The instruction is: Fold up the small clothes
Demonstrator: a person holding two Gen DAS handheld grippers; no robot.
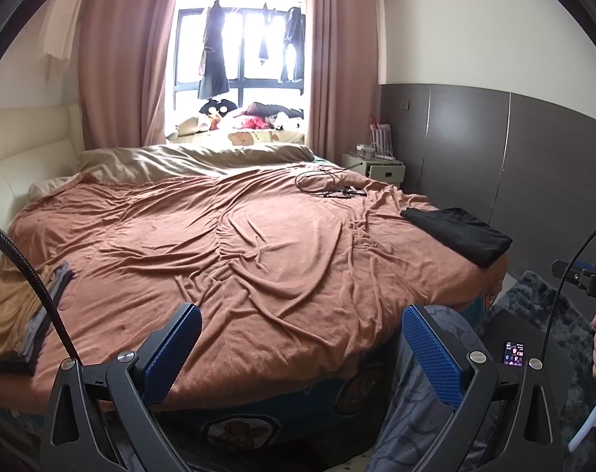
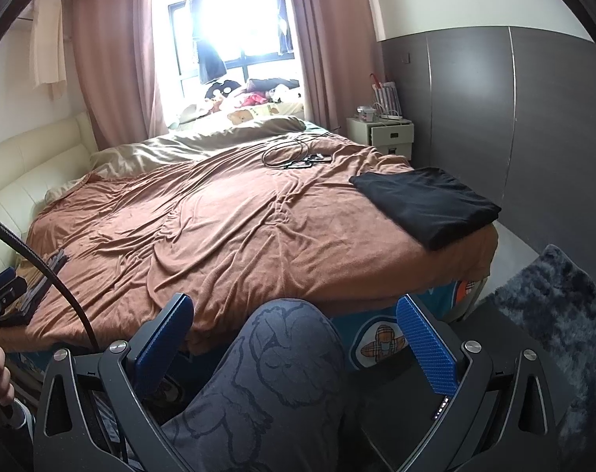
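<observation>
A folded black garment lies at the right corner of the bed, near the foot edge. A pile of folded brown and grey clothes rests at the bed's left edge. My left gripper hangs open over the foot edge of the bed, its blue pads wide apart and holding nothing. My right gripper is open too, held low in front of the bed above a person's knee in patterned grey trousers. Both grippers are well short of the clothes.
A rumpled brown blanket covers the bed. A coiled black cable with small devices lies at the far right. A white nightstand stands by the grey wall. A dark shaggy rug lies on the floor at right.
</observation>
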